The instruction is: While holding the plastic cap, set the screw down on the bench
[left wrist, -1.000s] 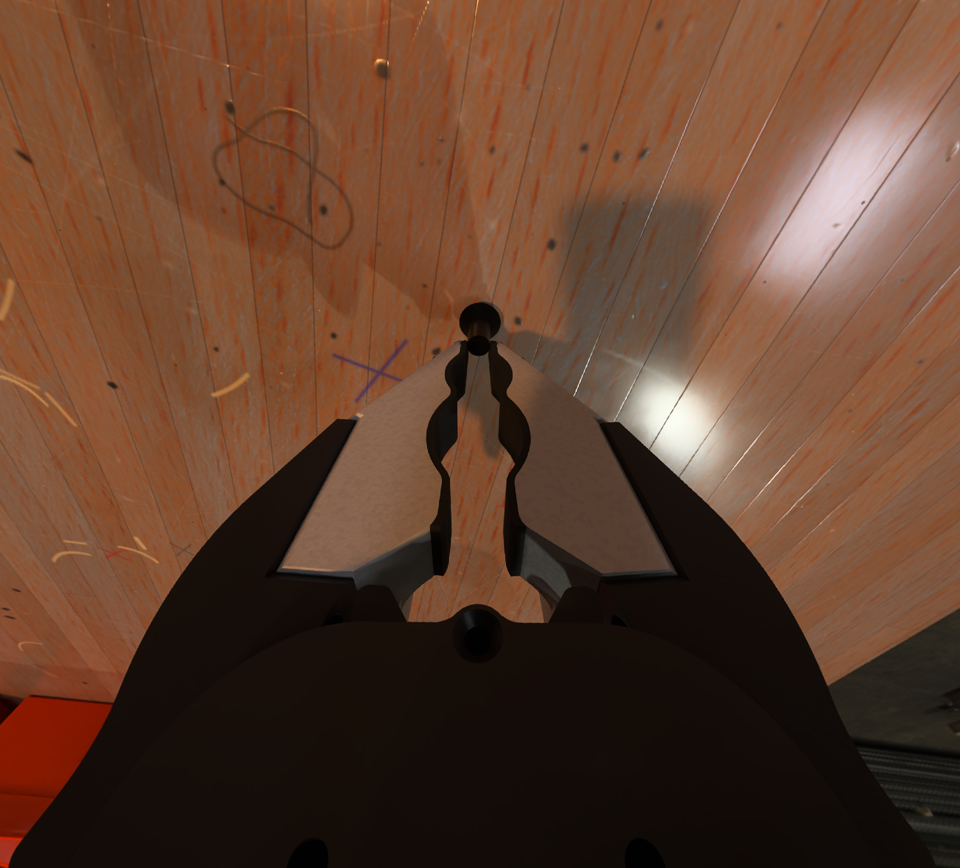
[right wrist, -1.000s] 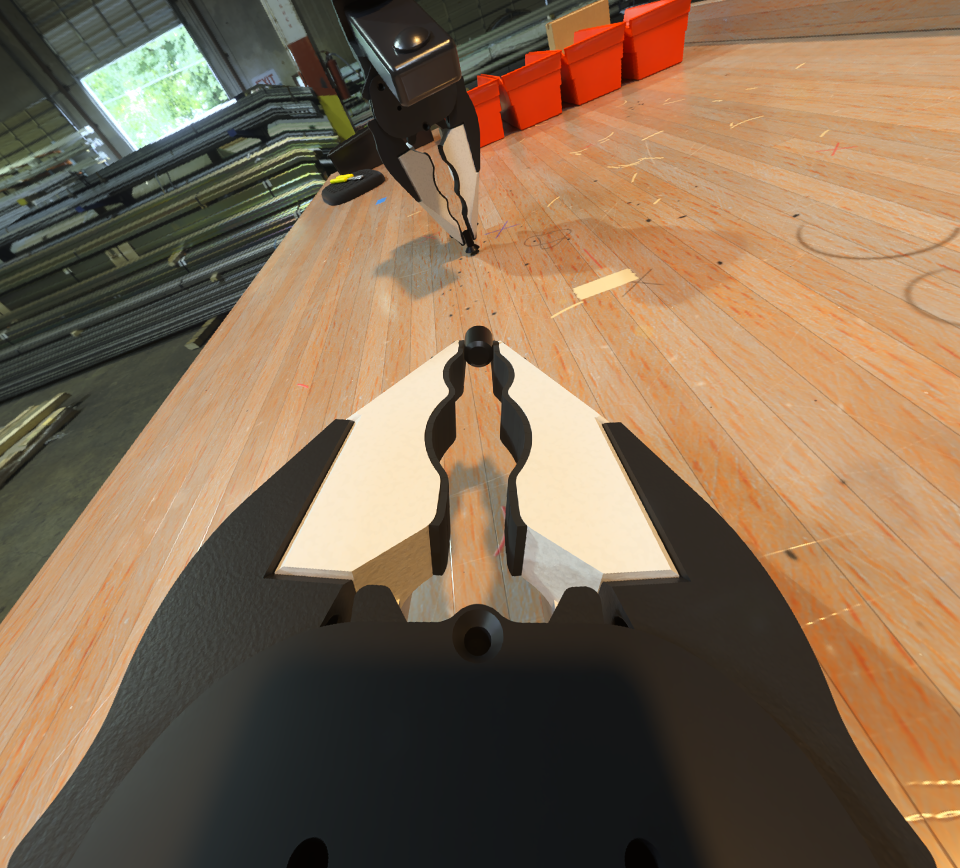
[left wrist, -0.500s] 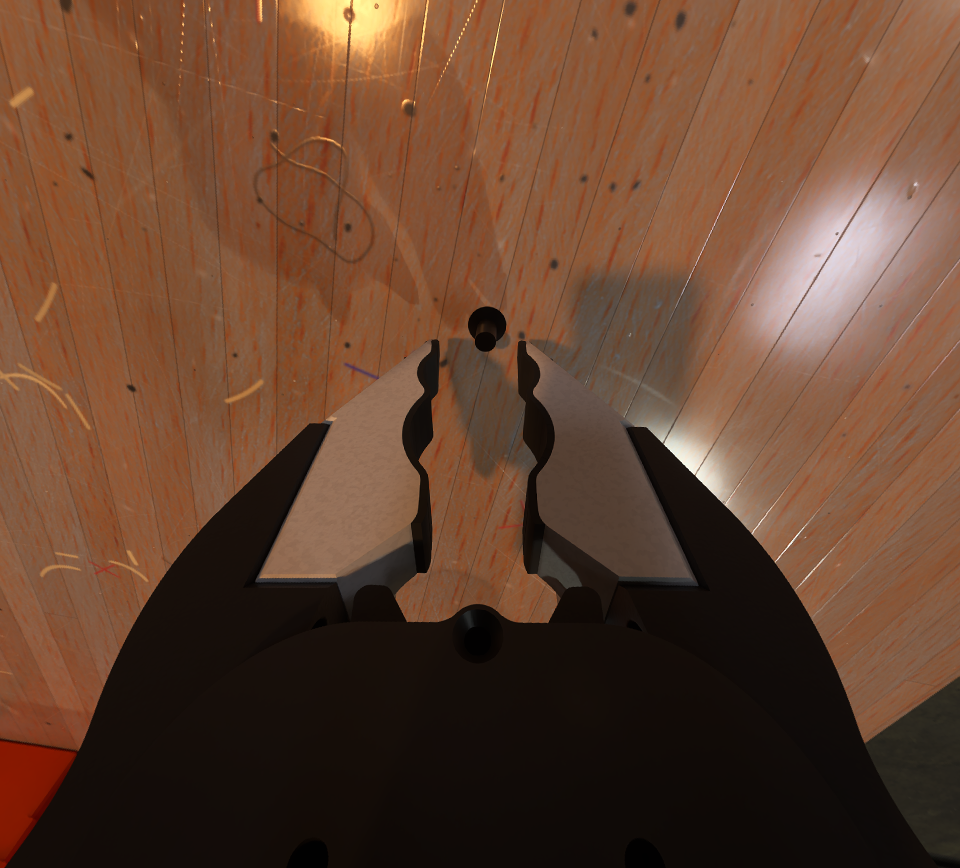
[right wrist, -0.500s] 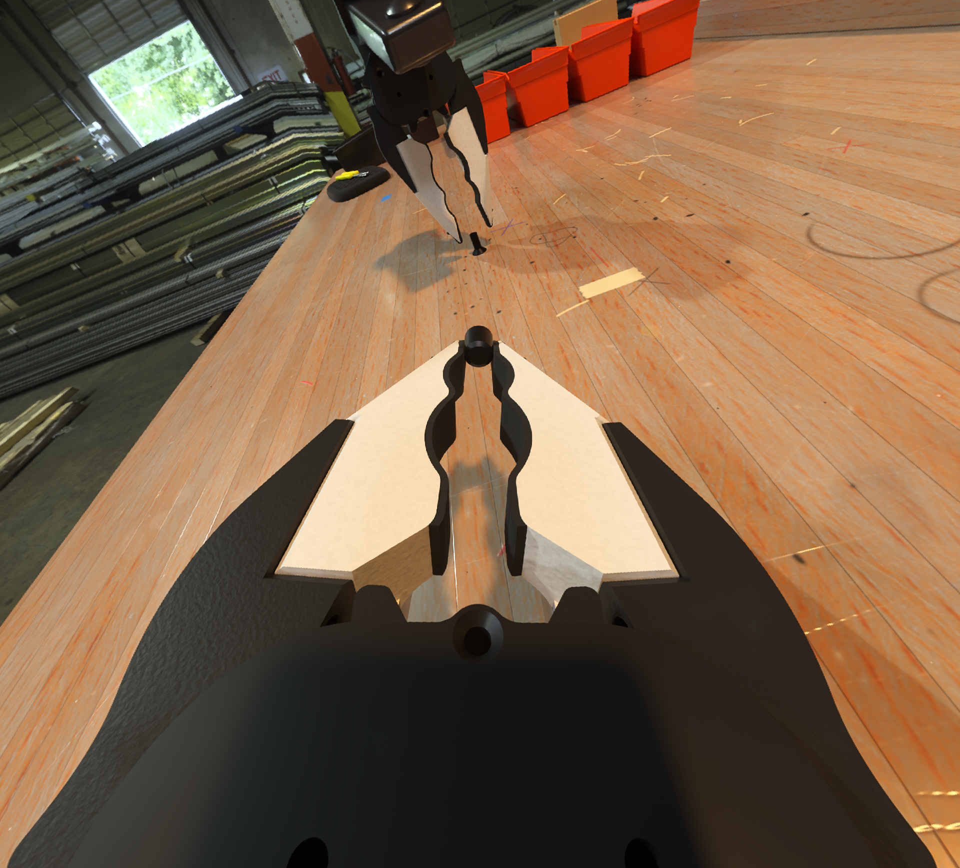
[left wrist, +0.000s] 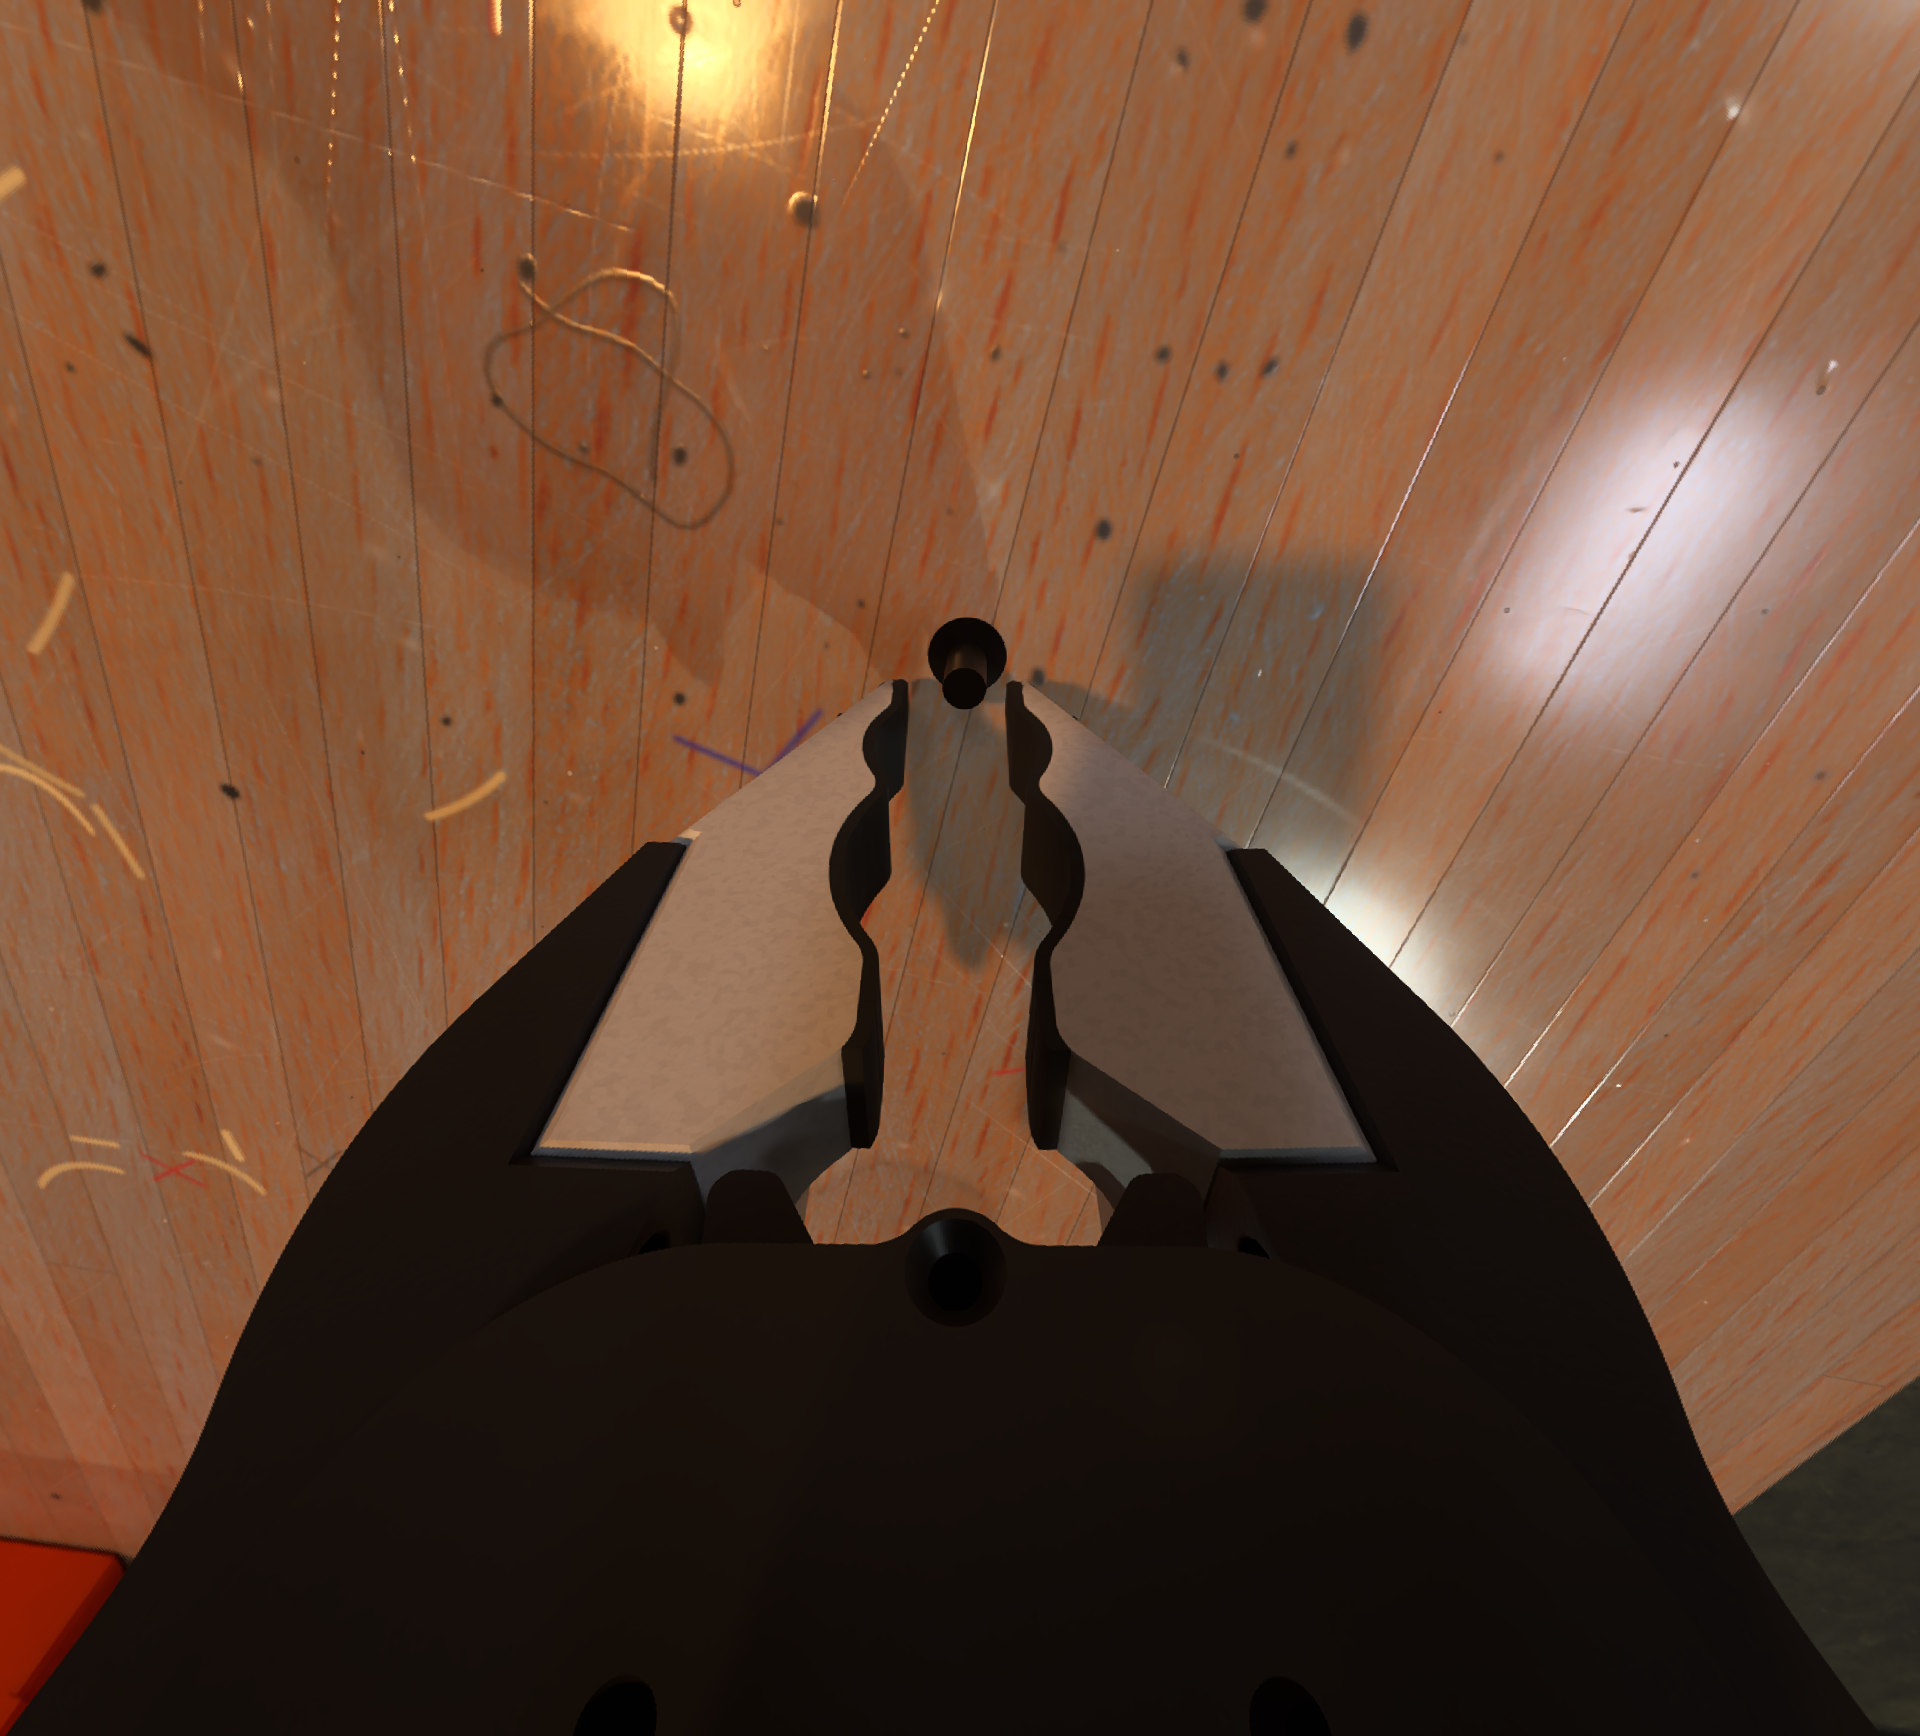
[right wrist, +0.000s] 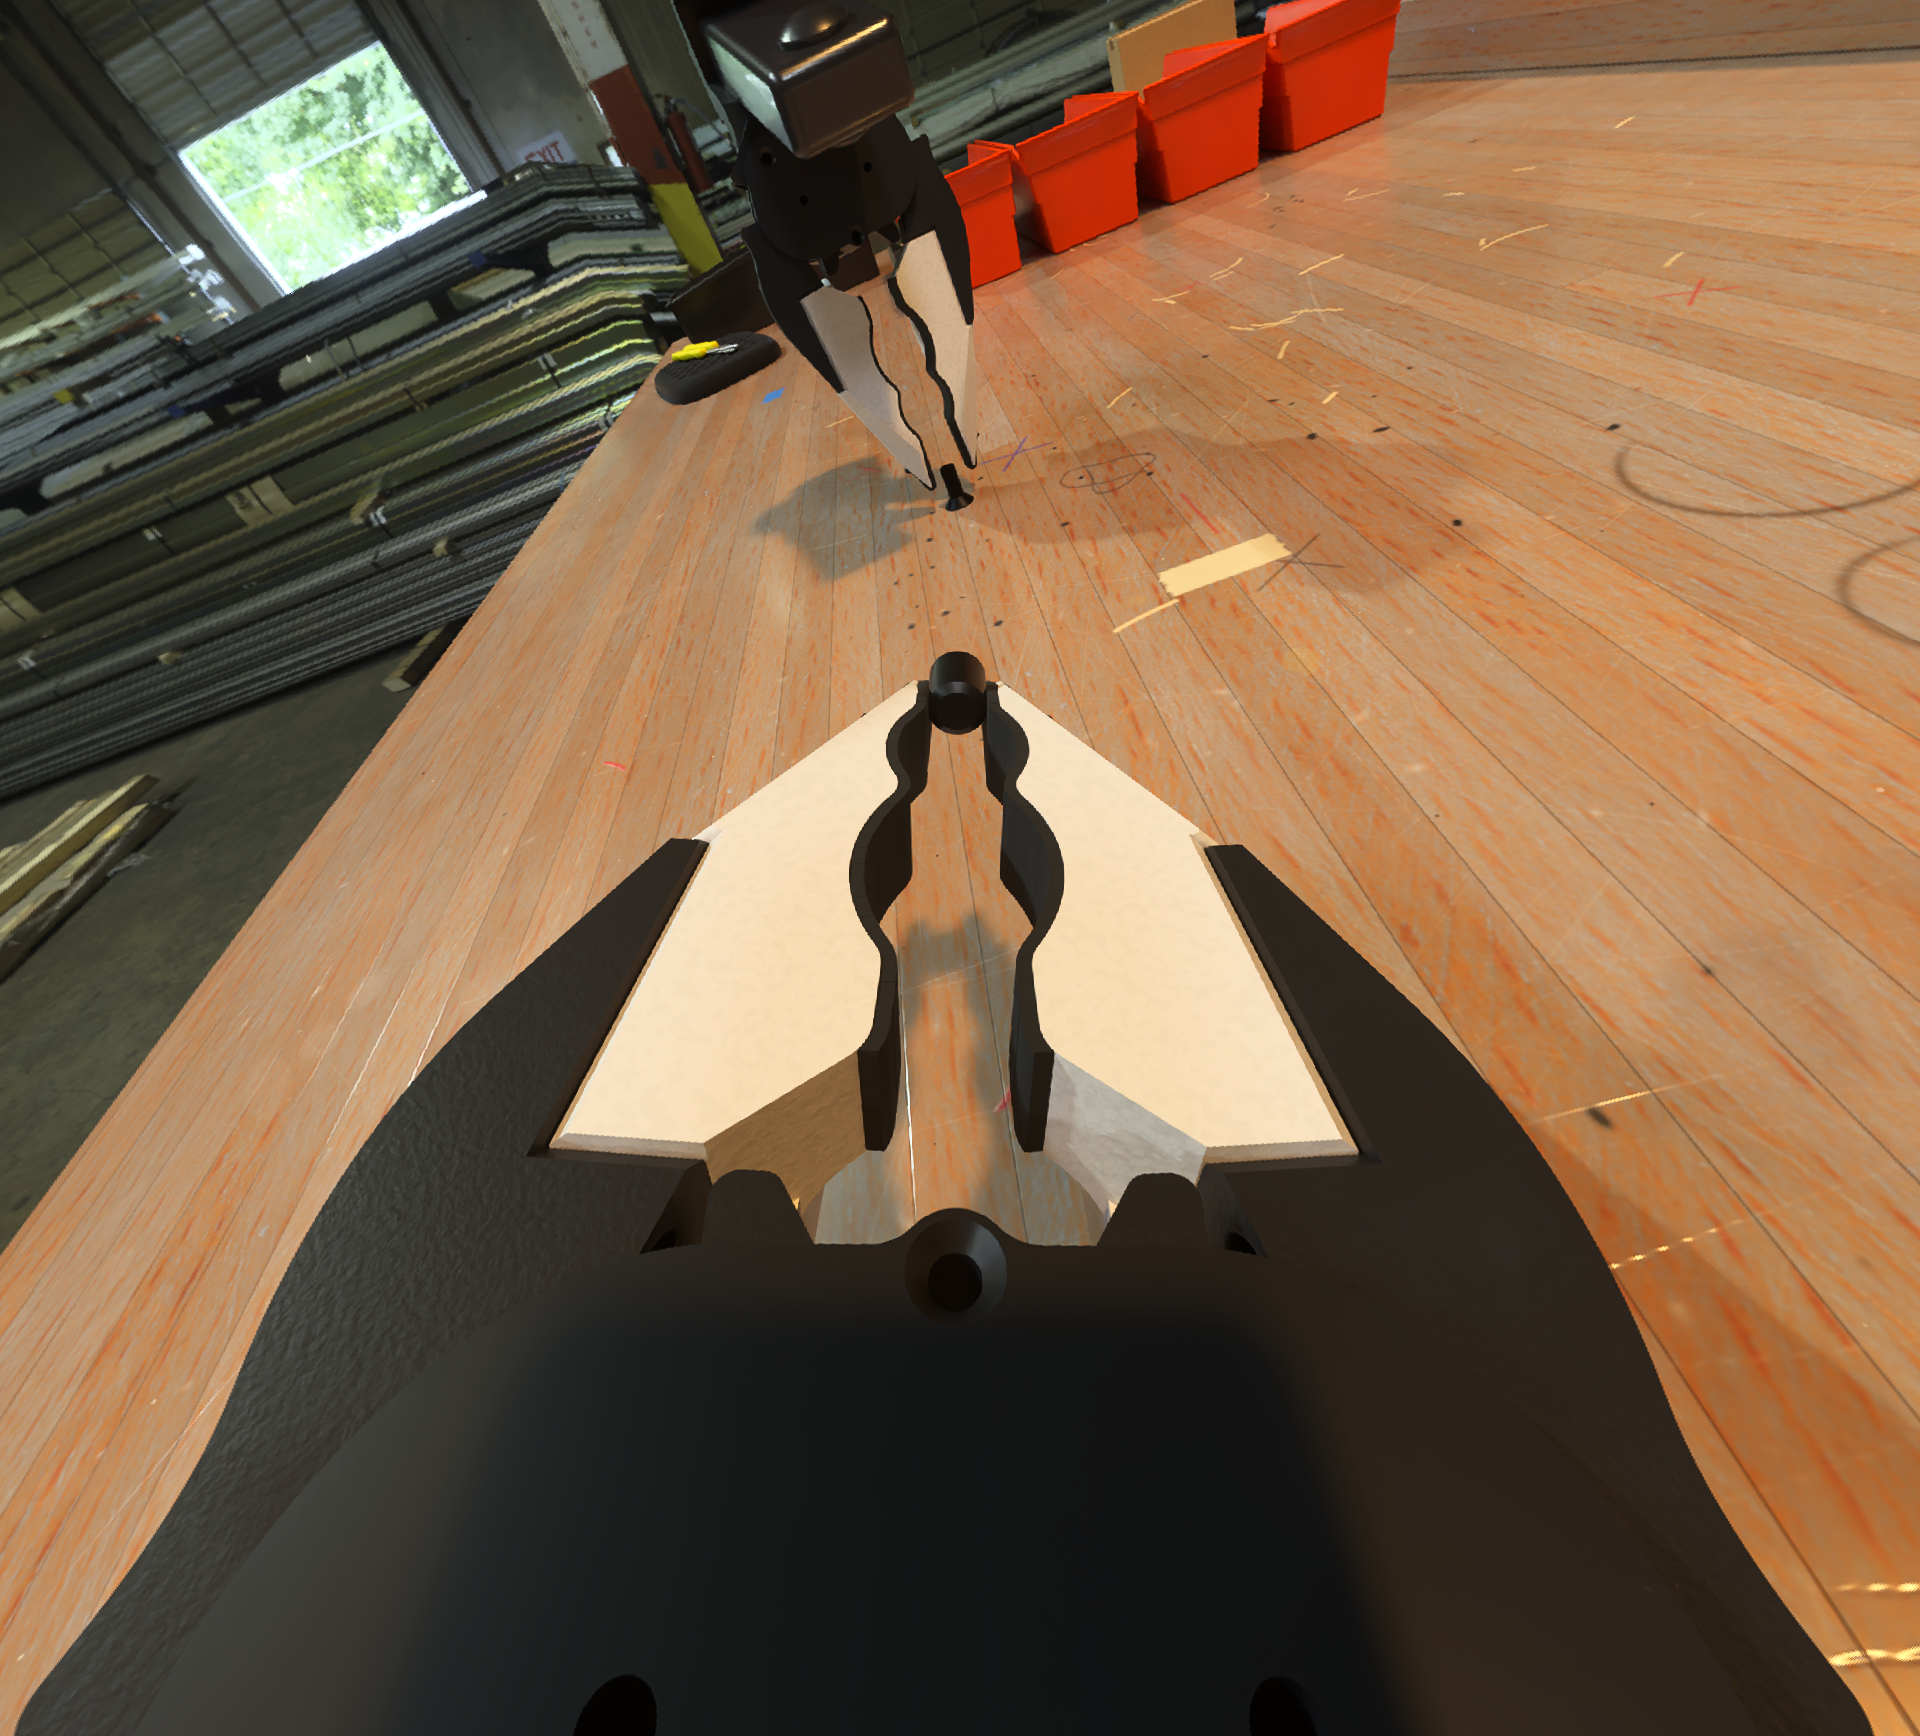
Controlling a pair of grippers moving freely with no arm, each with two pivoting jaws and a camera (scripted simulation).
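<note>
Warehouse setting, long wooden bench (right wrist: 1455, 751) of orange-toned planks, scuffed and marked with pen scribbles. Nearest in the right wrist view: right gripper (right wrist: 956, 699), jaws closed on a small black cap (right wrist: 956, 687) pinched at the very tips, held above the bench. Beyond it, a strip of pale tape (right wrist: 1224, 566) lies on the planks. Farther on, left gripper (right wrist: 943, 465) points steeply down at the bench, jaws parted. Screw (right wrist: 953, 486), black, stands on its head on the bench, shank up, between the parted tips; contact with either finger cannot be told. Left wrist view looks almost straight down: left gripper (left wrist: 956, 694) with a clear gap between the tips, screw (left wrist: 965, 660) just past them, shank toward the camera. Behind, a black pad (right wrist: 717, 365) with a yellow item on it near the bench edge, then a row of red bins (right wrist: 1195, 128). Stacked metal stock and a bright window beyond.
</note>
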